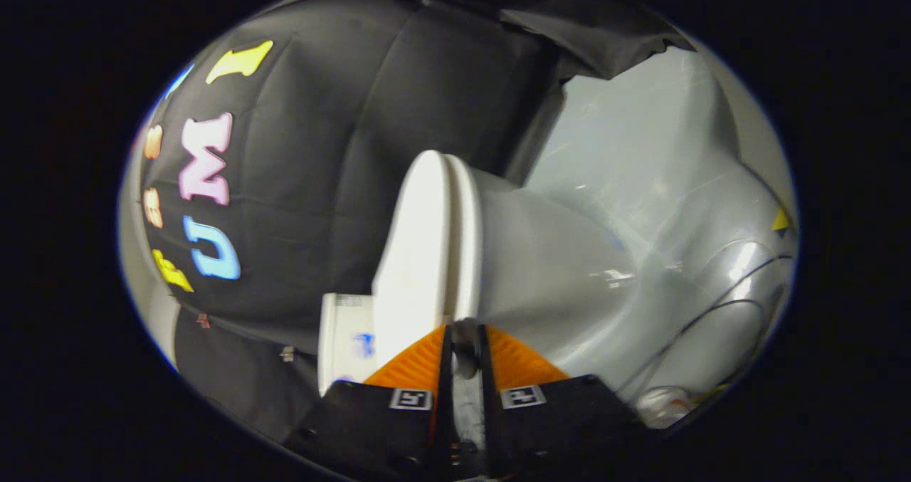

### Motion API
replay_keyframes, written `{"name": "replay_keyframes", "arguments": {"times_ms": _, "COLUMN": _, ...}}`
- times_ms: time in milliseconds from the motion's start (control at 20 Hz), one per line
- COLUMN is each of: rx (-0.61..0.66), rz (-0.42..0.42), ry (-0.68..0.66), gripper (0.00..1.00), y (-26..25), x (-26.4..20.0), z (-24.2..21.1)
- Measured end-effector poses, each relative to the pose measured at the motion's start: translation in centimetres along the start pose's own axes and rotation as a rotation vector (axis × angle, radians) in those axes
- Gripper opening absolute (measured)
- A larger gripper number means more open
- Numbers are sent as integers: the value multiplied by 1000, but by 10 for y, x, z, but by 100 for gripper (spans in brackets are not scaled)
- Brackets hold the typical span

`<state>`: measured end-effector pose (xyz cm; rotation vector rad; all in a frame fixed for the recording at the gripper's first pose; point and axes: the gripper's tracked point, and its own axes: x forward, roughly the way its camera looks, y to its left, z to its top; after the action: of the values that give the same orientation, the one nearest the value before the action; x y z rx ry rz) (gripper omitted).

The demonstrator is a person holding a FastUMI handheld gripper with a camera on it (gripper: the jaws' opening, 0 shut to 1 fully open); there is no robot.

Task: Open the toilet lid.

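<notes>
The view is rolled on its side, so the white toilet lies sideways just ahead of the fingers. Its lid (413, 254) lies flat against the rim band (464, 233) over the grey-white bowl (548, 268). My gripper (466, 347) stands at the front edge of the lid. The two fingers are drawn close together, with only a narrow slot between them. The edge of the lid runs into that slot and both pads flank it. Where the pads touch the edge is hidden.
The white tank (345, 339) sits behind the lid, against the black cloth wall (320, 147). A glossy grey floor (640, 147) spreads beyond the bowl. Thin cables (712, 311) run across it, and a small white and orange object (662, 404) lies near the fingers.
</notes>
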<state>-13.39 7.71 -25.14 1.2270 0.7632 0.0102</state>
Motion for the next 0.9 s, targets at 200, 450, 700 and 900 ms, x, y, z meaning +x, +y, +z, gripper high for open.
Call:
{"name": "replay_keyframes", "arguments": {"times_ms": 200, "rx": 16, "rz": 21, "ry": 17, "gripper": 20, "y": -2, "x": 8, "z": -4}}
{"name": "replay_keyframes", "arguments": {"times_ms": 450, "rx": 73, "rz": 53, "ry": 1, "gripper": 20, "y": -5, "x": 20, "z": 6}}
{"name": "replay_keyframes", "arguments": {"times_ms": 700, "rx": 77, "rz": 39, "ry": 5, "gripper": 5, "y": 3, "x": 8, "z": 0}}
{"name": "replay_keyframes", "arguments": {"times_ms": 900, "rx": 8, "rz": 12, "ry": -16, "gripper": 5, "y": 11, "x": 6, "z": 0}}
